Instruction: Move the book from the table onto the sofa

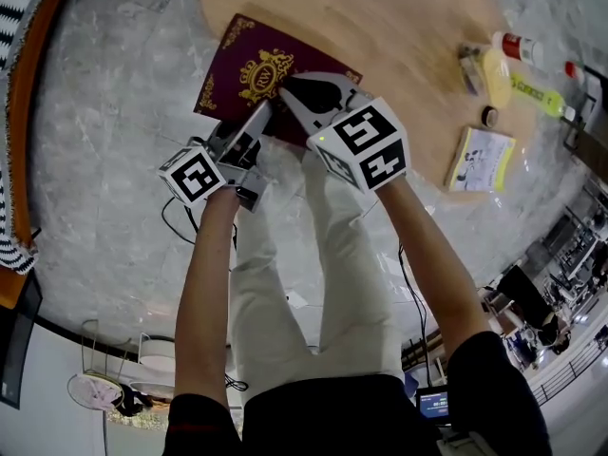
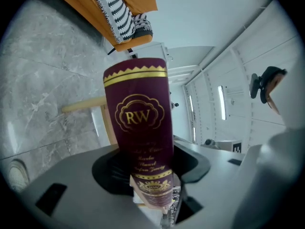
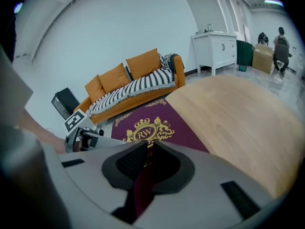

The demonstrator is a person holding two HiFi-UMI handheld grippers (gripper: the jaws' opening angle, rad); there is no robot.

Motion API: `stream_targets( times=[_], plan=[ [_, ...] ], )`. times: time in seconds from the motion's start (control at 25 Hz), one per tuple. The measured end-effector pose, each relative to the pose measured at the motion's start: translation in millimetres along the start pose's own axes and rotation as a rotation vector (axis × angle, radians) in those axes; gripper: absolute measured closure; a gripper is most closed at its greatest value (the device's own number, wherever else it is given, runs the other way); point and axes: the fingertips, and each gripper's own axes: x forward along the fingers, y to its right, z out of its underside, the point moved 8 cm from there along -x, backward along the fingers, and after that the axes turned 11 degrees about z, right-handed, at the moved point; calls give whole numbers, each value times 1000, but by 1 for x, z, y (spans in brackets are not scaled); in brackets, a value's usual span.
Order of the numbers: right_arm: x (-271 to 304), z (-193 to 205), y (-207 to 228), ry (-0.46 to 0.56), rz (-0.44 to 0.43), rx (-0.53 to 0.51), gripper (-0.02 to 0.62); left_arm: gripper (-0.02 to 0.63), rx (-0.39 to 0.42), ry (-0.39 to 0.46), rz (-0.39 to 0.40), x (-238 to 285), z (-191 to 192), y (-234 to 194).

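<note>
A maroon book [image 1: 255,65] with a gold RW crest lies at the near edge of the round wooden table [image 1: 380,17], its left part hanging out over the marble floor. My left gripper [image 1: 258,123] is shut on its near left edge; in the left gripper view the book's spine [image 2: 139,118] stands upright between the jaws. My right gripper [image 1: 293,98] is shut on the near edge just to the right, and the cover [image 3: 147,125] runs in between its dark pads. The orange sofa [image 3: 128,85] with a striped throw stands beyond the book.
A yellow booklet [image 1: 482,158], a white bottle [image 1: 521,47], a yellow tube [image 1: 534,95] and small items lie on the table's right side. A white cabinet [image 3: 217,49] stands right of the sofa, a black box [image 3: 64,103] to its left. People sit far off.
</note>
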Motion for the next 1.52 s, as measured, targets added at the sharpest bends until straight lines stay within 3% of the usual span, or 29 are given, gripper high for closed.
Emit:
stream_targets(
  times=[0.24,0.64,0.88,1.52],
  plan=[
    [-10,-13,-11,13,-41,113,541,376,47,-10,-45,-15,-12,26],
    [-49,-36,-3,51,-32,143,541,380,175,-77,-109,-25,-30,72],
    [-89,-67,-10,85,-32,129,549,380,231,-52,-113,-32,-46,120],
    [-200,-164,-37,258,12,152,577,380,482,-3,-168,-55,-111,275]
  ],
)
